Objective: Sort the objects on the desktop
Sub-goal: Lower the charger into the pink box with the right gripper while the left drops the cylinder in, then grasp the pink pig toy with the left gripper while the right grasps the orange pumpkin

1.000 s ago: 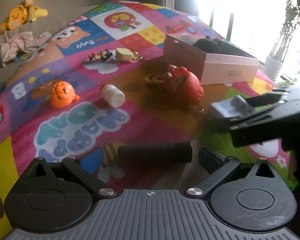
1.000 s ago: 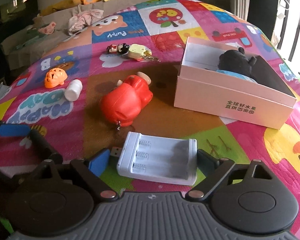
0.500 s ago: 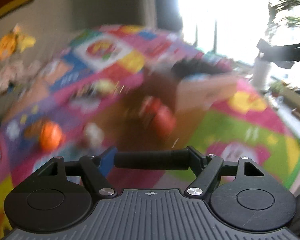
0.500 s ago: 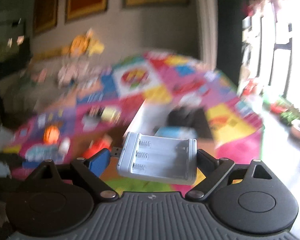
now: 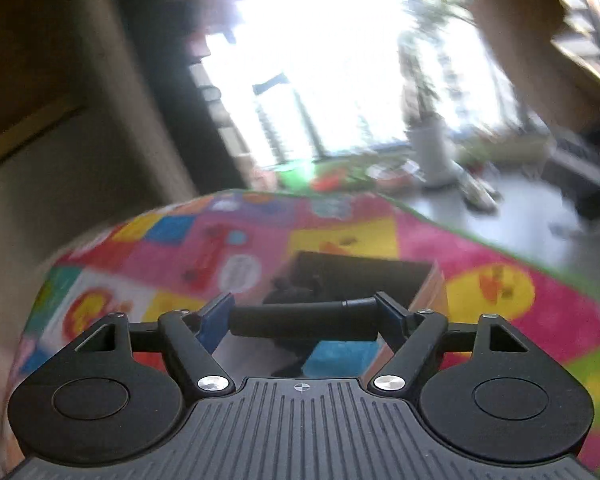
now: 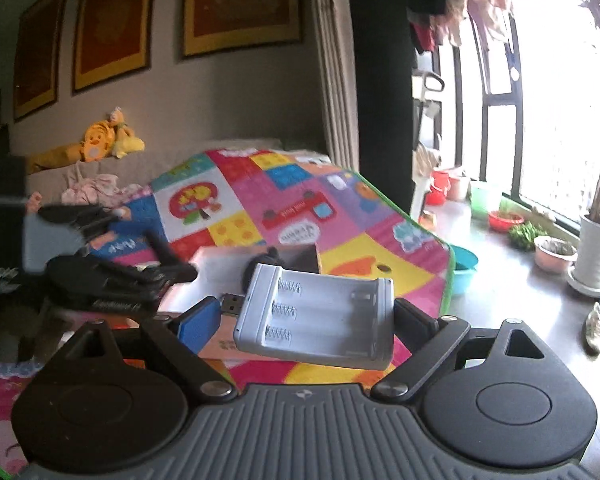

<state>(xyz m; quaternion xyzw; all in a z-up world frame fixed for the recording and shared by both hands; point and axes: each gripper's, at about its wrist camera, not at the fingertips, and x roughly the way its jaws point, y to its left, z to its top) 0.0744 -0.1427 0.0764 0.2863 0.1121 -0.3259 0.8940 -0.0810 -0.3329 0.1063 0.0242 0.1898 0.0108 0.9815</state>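
Note:
My left gripper is shut on a black cylinder, held crosswise above the open pink box. Inside the box I see a black plush toy and something blue. My right gripper is shut on a white battery charger with a USB plug, held in the air near the box. The left gripper with its cylinder shows blurred at the left of the right wrist view.
The colourful play mat covers the surface under the box; its green edge drops to the floor on the right. Flowerpots and a white planter stand by the window. Plush toys lie on the sofa behind.
Both grippers have lifted from the mat with their objects and swung toward the pink box. The left one now holds the cylinder over the box; the toys on the mat are out of view.

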